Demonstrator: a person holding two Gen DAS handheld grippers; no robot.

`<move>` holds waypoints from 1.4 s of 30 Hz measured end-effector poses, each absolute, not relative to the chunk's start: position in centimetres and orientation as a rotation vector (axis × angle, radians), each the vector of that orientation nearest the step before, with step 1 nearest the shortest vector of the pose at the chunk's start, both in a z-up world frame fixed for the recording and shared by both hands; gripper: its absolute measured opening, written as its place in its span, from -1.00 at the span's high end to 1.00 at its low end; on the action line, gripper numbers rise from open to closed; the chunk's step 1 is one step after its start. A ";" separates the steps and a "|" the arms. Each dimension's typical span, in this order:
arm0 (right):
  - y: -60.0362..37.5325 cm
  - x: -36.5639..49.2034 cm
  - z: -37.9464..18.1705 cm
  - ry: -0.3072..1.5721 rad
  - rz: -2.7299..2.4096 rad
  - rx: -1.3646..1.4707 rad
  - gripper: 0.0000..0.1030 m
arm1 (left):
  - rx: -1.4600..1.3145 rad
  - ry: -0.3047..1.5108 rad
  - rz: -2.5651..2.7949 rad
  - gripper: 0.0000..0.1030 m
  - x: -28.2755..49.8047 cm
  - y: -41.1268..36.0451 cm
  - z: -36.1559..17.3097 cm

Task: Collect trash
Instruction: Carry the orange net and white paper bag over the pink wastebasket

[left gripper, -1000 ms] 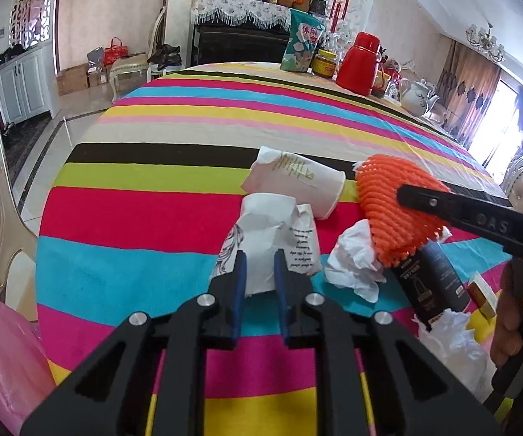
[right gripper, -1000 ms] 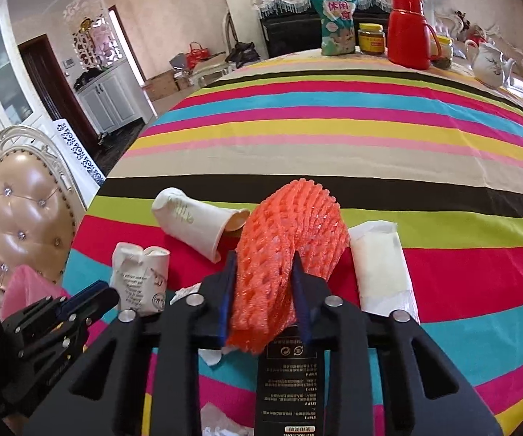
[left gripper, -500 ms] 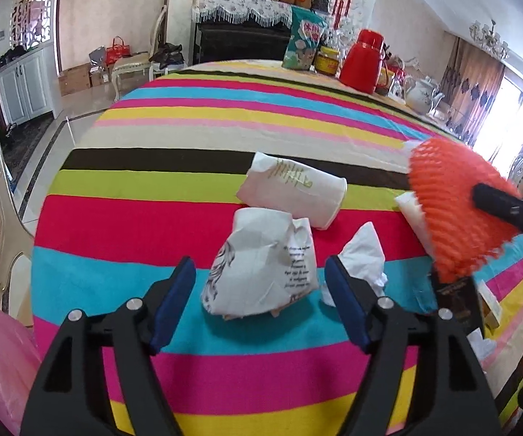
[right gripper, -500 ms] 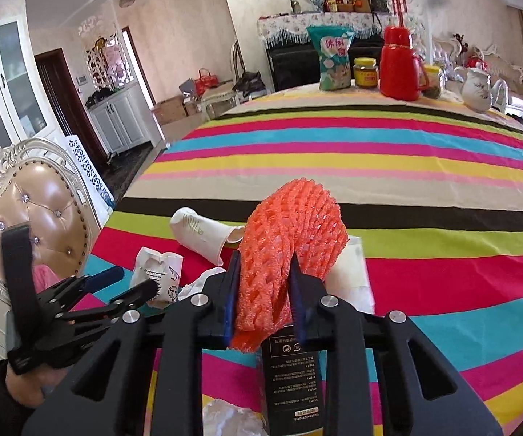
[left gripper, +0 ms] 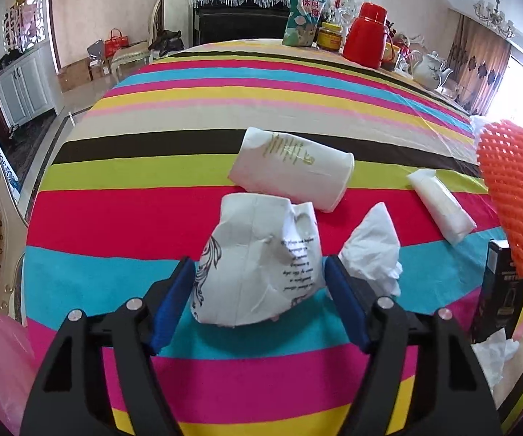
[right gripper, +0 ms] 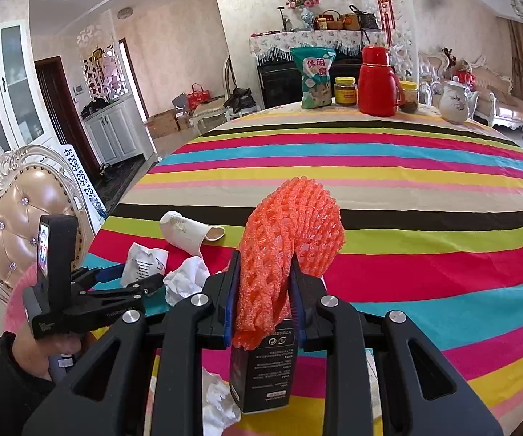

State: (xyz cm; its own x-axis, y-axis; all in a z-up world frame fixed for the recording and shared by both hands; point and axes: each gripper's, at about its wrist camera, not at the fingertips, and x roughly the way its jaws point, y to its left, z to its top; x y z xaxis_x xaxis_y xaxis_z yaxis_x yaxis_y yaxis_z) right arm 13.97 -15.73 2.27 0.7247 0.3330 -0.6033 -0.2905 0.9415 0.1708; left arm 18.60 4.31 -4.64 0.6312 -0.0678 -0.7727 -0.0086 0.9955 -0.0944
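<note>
orange foam net [right gripper: 290, 250] pinched in my right claw [right gripper: 265, 298] for binning; left claw [left gripper: 257, 298], just opened, straddles the crumpled paper [left gripper: 257, 265] to grab it.

Bench cloth [left gripper: 225, 109] striped: pink, cyan, yellow, black, lime, red. Foam fruit net [right gripper: 290, 239] orange. Crumpled paper cup [left gripper: 257, 265] white, black print. Thermos [right gripper: 375, 80] red. Box [right gripper: 265, 374] black.

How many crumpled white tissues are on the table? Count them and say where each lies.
2. One tissue lies right of the crushed cup; the other tissue lies by the black box at the near edge. More may be hidden.
</note>
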 end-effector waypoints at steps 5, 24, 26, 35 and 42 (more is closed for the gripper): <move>-16.9 13.2 2.6 0.664 0.337 0.080 0.52 | -0.127 0.842 -0.018 -0.38 16.8 4.9 -3.5; -19.0 8.0 4.1 0.624 0.322 0.084 0.52 | -0.187 0.685 -0.008 -0.38 7.5 5.7 2.6; -18.7 7.6 4.0 0.628 0.329 0.081 0.52 | -0.189 0.670 0.003 -0.38 6.3 6.3 3.1; -13.9 6.0 3.9 0.636 0.410 0.036 0.52 | -0.207 0.623 0.074 -0.38 1.8 10.4 4.8; -8.6 5.4 4.1 0.643 0.497 -0.010 0.52 | -0.224 0.591 0.163 -0.38 -1.7 15.2 5.7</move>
